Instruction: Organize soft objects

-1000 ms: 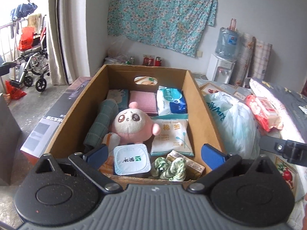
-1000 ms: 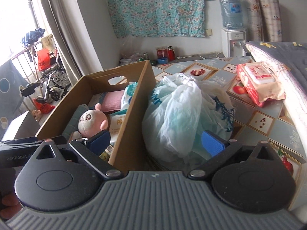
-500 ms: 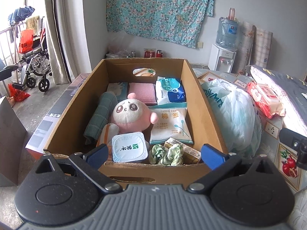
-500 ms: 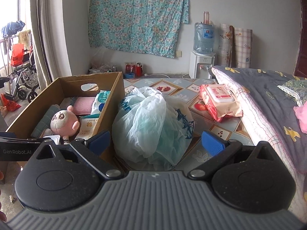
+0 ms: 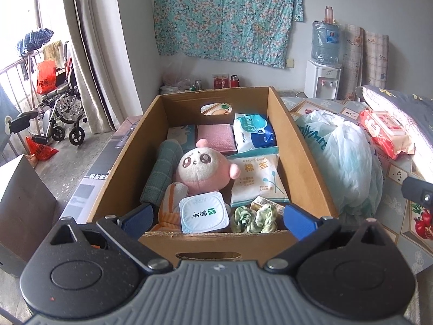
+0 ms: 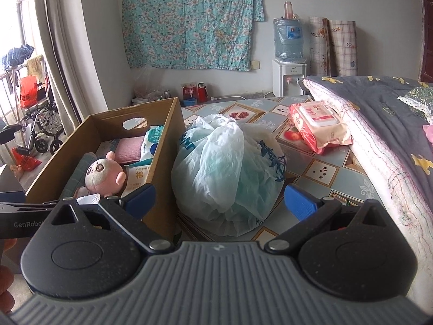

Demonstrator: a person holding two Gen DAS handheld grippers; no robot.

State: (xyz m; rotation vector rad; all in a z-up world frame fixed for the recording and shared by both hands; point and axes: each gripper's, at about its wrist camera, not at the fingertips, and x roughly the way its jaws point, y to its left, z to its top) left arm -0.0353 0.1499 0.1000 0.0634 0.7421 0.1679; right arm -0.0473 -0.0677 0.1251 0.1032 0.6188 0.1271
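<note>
Cardboard box point(image 5: 303, 146): sitting open in the middle of the left wrist view and at centre left of the right wrist view, holding the soft things.
Pink plush toy point(image 5: 201, 170): lying in the middle of the box, face up, touching the cotton swab pack point(image 5: 257, 178) on its right.
Green rolled towel point(image 5: 162, 172): lying along the box's left wall, just beside the plush toy.
White lidded tub point(image 5: 203, 212): resting at the box's near edge, lower centre of the frame, with the green scrunchie point(image 5: 254, 218) just to its right.
Pink cloth point(image 5: 215, 139): lying flat toward the box's far wall, beside the blue and white wipes pack point(image 5: 253, 132).
Plastic bag point(image 6: 227, 173): bulging in the middle of the right wrist view, touching the box's right wall.
Red wipes pack point(image 6: 318, 124): lying at upper right of the right wrist view, against the edge of the bed point(image 6: 379, 140).
Left tool point(image 5: 217, 218): hovering at the box's near edge, its blue fingers spread wide and gripping nothing.
Right tool point(image 6: 219, 199): pointing at the plastic bag, fingers spread wide on either side of it, gripping nothing.
Water dispenser point(image 6: 288, 62): standing against the far wall, upper right of centre.
</note>
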